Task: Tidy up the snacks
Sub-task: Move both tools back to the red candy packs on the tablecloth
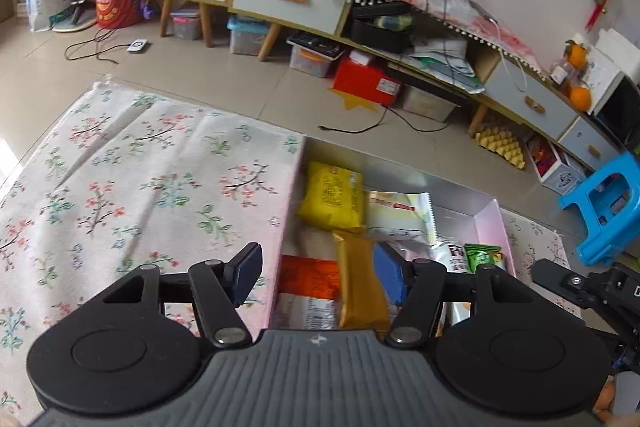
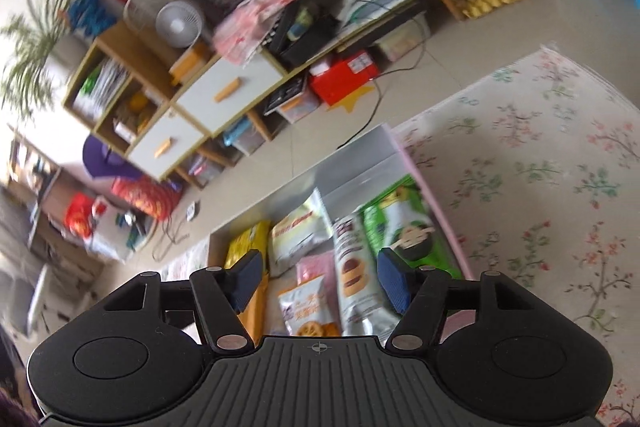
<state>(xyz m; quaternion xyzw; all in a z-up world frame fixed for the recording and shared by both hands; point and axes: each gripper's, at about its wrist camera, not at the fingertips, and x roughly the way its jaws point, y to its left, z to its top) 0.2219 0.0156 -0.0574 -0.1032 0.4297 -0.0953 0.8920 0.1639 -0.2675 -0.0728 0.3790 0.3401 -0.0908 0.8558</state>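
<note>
Your left gripper [image 1: 318, 277] hangs released, jaws apart, nothing pinched. Left of it: floral cloth [image 1: 140, 179]. Under and ahead of it: pink box [image 1: 490, 227] holding the snacks. The orange packet [image 1: 308, 277] and amber packet [image 1: 360, 283] lie between its pads, untouched; the yellow packet [image 1: 332, 197] lies beyond them.

Your right gripper [image 2: 320, 281] is likewise released, empty. Between its pads lie the waffle packet [image 2: 306, 309] and cake packet [image 2: 354, 275]; the green packet [image 2: 400, 223] sits just beyond its right pad. View is blurred.
</note>
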